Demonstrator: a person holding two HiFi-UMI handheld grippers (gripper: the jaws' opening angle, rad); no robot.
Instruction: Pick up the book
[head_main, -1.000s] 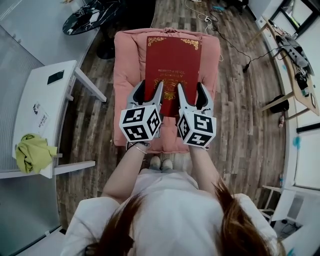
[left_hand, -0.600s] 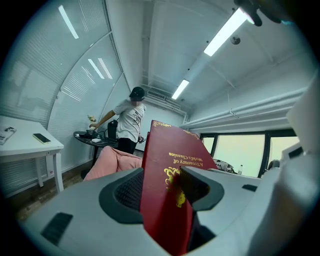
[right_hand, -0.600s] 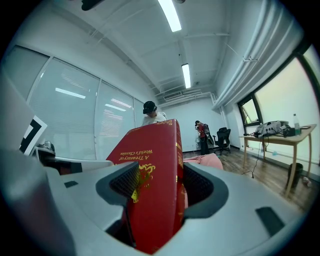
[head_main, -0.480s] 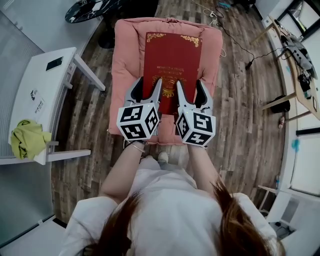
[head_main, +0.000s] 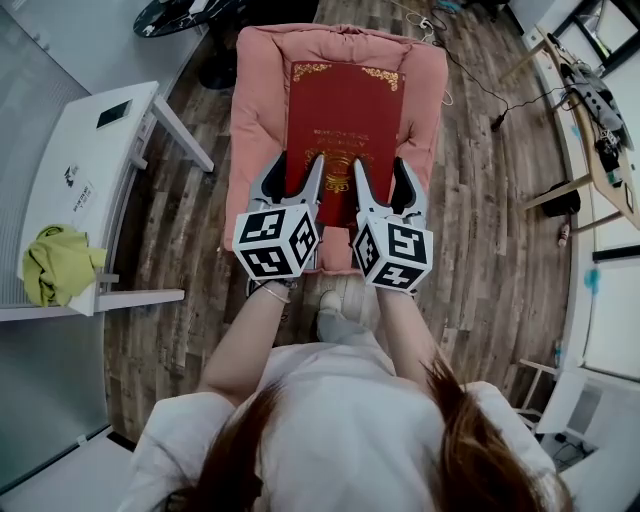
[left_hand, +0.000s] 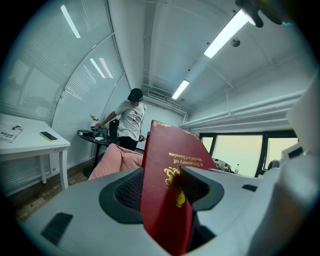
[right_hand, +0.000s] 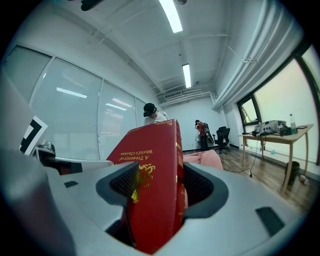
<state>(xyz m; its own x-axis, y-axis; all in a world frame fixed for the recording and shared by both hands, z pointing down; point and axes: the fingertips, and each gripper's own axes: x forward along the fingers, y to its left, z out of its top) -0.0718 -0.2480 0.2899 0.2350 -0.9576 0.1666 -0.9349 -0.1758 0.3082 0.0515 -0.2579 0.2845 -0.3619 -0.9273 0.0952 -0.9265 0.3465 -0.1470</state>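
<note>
At the far left of the head view, a white counter carries a yellow-green cloth and a dark phone. A round black table stands beyond it. In the middle, a pink cushion sits on the wood-plank floor. The red book, with gold ornaments and lettering on its cover, stretches lengthwise over the cushion. Whether its far end rests on the cushion cannot be told.

The left gripper holds the book's near end at the left side. In the left gripper view its jaws stand wide and are closed on the book, one pad on the front cover and the other behind the back. Beyond the book in that view, a person in a cap stands at the black table.

The right gripper clamps the near end at the right side. The right gripper view shows both pads pressed on the book, with its spine edge facing the camera.

To the right, a cable trails across the floor. A wooden counter with gear on it stands by the window.
</note>
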